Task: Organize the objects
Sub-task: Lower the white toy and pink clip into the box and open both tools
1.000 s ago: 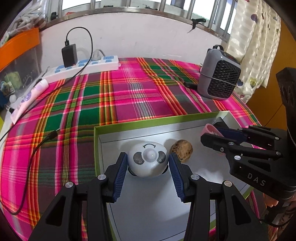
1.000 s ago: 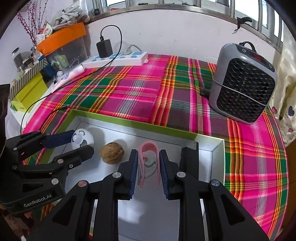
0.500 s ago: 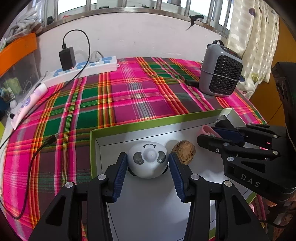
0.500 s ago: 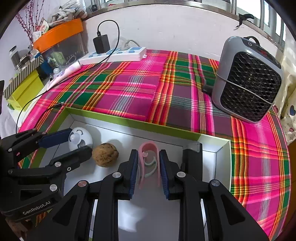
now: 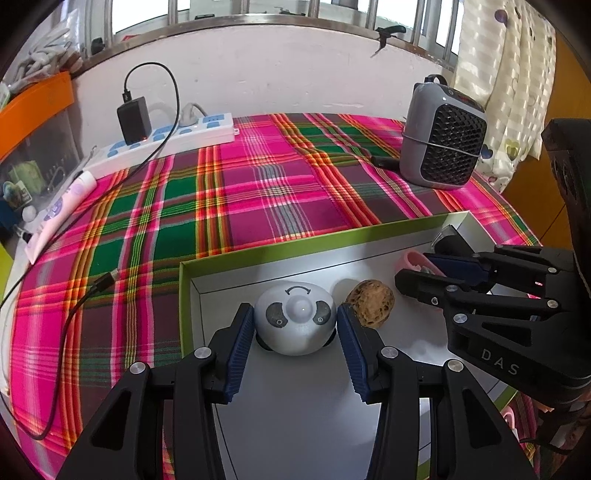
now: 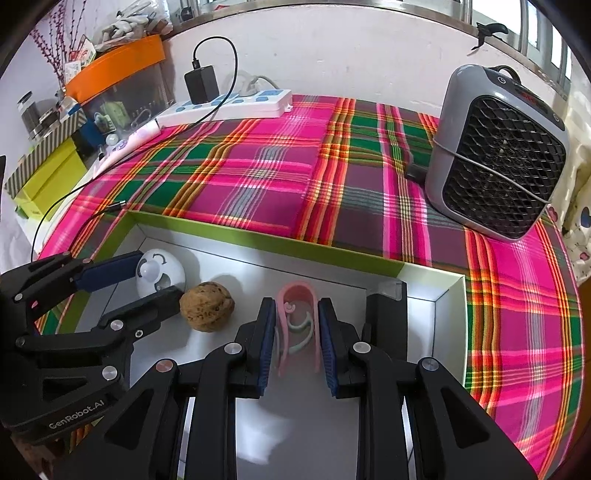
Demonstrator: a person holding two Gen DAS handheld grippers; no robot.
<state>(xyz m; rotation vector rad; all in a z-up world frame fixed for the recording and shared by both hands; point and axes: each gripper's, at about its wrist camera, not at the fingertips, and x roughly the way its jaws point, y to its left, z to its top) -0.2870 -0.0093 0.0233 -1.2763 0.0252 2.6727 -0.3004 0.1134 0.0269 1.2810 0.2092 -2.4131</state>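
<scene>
- Both grippers stand inside the green-rimmed box (image 6: 258, 240) on the plaid table, each gripping one item; this looks like the placing or lifting step.
- The left gripper (image 5: 295, 325) has its jaws clamped on the white egg-shaped gadget (image 5: 297, 317), buttons facing up.
- The right gripper (image 6: 297, 332) has narrow jaws pinching the pink clip (image 6: 297, 317), its arch pointing far and its long axis running near to far.
- A walnut (image 6: 207, 305) lies between them, so I judge the next move must avoid knocking it.

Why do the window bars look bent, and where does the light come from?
Left wrist view: fisheye lens bows the window bars and darkens the corners; daylight behind washes out the panes. Right wrist view: the brown wrinkled walnut casts a soft shadow on the white box floor; the image stays sharp, without motion blur.
</scene>
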